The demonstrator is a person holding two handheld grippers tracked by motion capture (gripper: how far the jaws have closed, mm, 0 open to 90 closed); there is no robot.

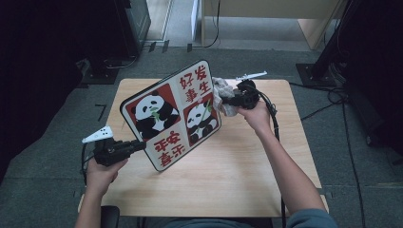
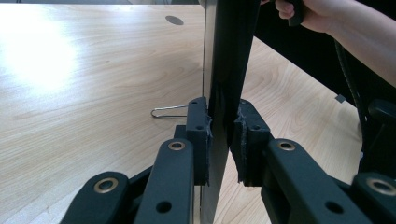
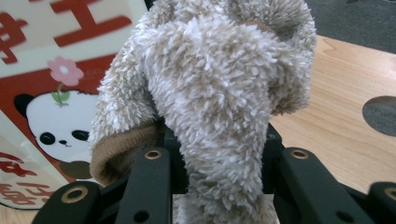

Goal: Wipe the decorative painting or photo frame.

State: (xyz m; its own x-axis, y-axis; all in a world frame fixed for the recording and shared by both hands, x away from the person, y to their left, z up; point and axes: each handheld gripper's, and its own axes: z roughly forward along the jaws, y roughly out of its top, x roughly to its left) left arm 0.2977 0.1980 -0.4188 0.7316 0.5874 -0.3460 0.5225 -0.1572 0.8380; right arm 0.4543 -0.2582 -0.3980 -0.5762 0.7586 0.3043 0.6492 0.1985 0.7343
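A flat panda board (image 1: 171,116) with red and cream squares and red characters is held tilted above the wooden table (image 1: 228,171). My left gripper (image 1: 141,146) is shut on its lower left edge; in the left gripper view the board's thin edge (image 2: 219,70) runs up between the pads (image 2: 198,135). My right gripper (image 1: 227,100) is shut on a fluffy beige cloth (image 1: 222,96), which touches the board's right edge. In the right gripper view the cloth (image 3: 219,88) bulges up from between the jaws, with the board's panda picture (image 3: 51,116) just left of it.
A metal wire clip (image 2: 168,111) lies on the table beyond the left gripper. A round cable hole (image 2: 174,20) sits in the tabletop farther off, also seen as the hole (image 3: 380,114) beside the cloth. Cables (image 1: 332,95) trail on the grey floor to the right.
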